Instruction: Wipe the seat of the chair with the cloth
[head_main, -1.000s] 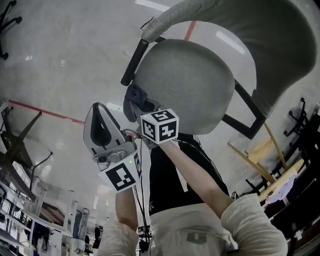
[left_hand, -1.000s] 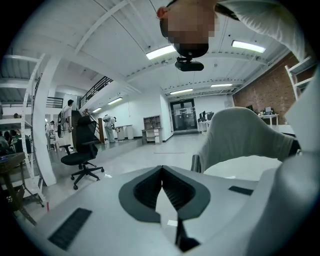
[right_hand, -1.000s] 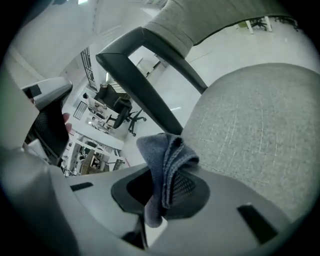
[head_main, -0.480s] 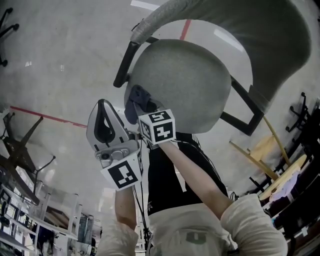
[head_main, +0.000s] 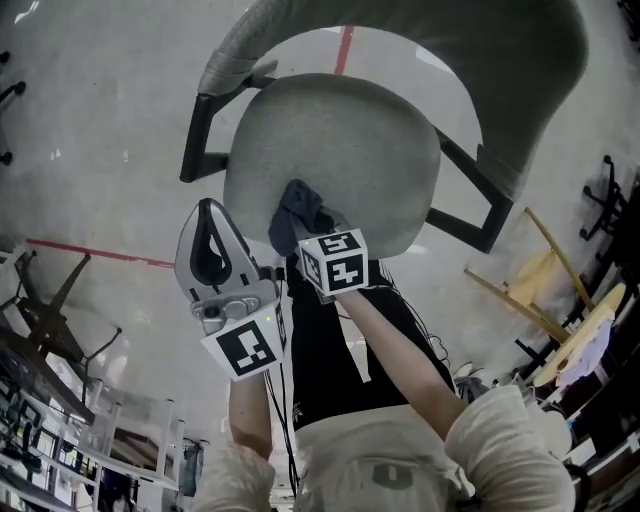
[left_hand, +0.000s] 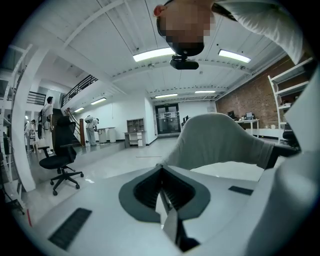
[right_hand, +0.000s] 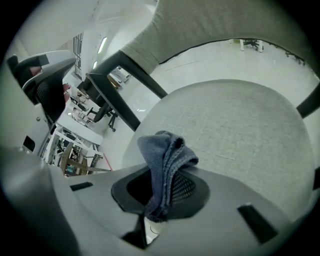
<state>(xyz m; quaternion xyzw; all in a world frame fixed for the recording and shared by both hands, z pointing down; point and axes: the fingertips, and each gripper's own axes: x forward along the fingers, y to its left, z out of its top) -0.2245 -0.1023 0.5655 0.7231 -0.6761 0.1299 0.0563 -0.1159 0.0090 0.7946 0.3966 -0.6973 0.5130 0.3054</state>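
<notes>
Gripping a bunched dark blue cloth (right_hand: 166, 159), the right claw (right_hand: 159, 202) hangs over the near edge of the chair's grey fabric seat (right_hand: 240, 125); whether the cloth touches it cannot be told. The left claw (left_hand: 167, 202) is clenched on nothing, held aside. The seat's rough weave may well drag the wad free, or the narrow bunch could leave most of the seat unwiped.

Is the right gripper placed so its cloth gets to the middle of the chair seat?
Probably yes: the right gripper, jaws shut on the cloth, sits at the near edge of the seat, with bare upholstery ahead and nothing in between.
</notes>
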